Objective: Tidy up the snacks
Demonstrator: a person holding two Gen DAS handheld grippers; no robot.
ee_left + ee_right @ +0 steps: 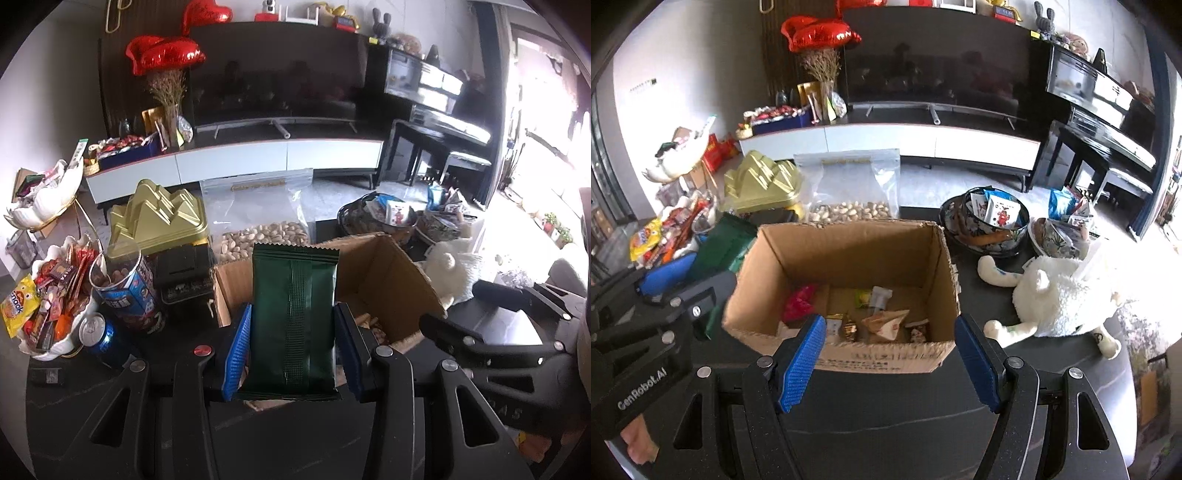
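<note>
Left tool (291,343) clamps your green snack pouch (293,317) | right tool (890,360) gapes empty | risk: pouch snags cardboard box (849,354) rim, tipping it off the bench (886,417).

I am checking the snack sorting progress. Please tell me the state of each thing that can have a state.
left gripper: shut on green packet, held upright
right gripper: open, nothing between the pads
box: open, some snacks on its bottom
zip bag: upright, pistachios in its lower part
can: closed
tube: open, nuts inside
toy: lying beside box
</note>
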